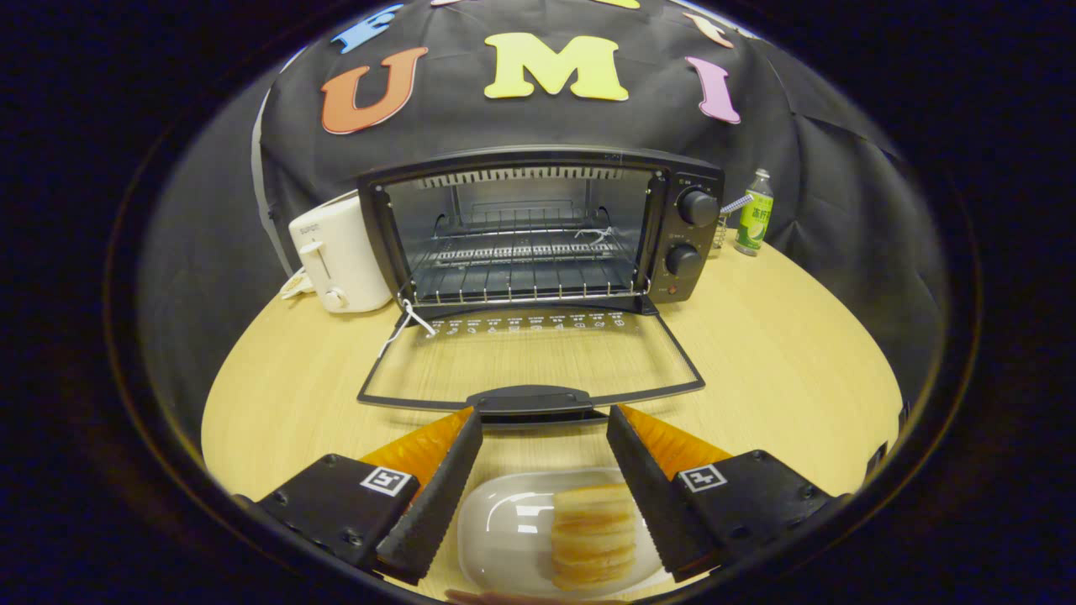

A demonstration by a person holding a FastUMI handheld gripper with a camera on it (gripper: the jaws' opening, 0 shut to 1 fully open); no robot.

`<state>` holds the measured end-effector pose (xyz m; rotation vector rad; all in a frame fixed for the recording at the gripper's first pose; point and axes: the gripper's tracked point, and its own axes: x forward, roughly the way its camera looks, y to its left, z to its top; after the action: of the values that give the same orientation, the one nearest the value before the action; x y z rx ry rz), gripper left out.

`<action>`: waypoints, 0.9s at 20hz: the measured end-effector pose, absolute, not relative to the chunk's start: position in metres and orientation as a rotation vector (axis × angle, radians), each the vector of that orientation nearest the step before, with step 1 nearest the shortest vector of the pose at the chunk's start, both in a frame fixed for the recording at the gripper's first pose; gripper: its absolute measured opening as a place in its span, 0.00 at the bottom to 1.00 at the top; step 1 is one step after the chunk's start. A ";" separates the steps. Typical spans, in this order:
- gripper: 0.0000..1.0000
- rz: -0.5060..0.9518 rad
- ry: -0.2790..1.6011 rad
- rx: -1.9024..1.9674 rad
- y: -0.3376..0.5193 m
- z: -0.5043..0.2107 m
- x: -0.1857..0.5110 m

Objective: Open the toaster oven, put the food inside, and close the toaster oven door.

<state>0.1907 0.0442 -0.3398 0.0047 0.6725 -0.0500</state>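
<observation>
Door-opening step complete: the toaster oven (538, 231) stands open, its glass door (531, 361) lying flat on the table (773, 353). Loading and closing remain. Left to right: white toaster (336, 256), oven, bottle (754, 213). The gripper (545, 437) fingers are apart, empty; the food (593, 533) sits on a plate (508, 529) between them. Nothing blocks the rack.
</observation>
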 end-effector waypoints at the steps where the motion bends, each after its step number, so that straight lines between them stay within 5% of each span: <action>1: 1.00 -0.044 0.667 -0.003 0.045 -0.335 0.185; 18: 1.00 -0.010 0.498 -0.113 0.030 -0.347 0.075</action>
<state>0.0753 0.0301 -0.3474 -0.1126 0.4977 -0.0100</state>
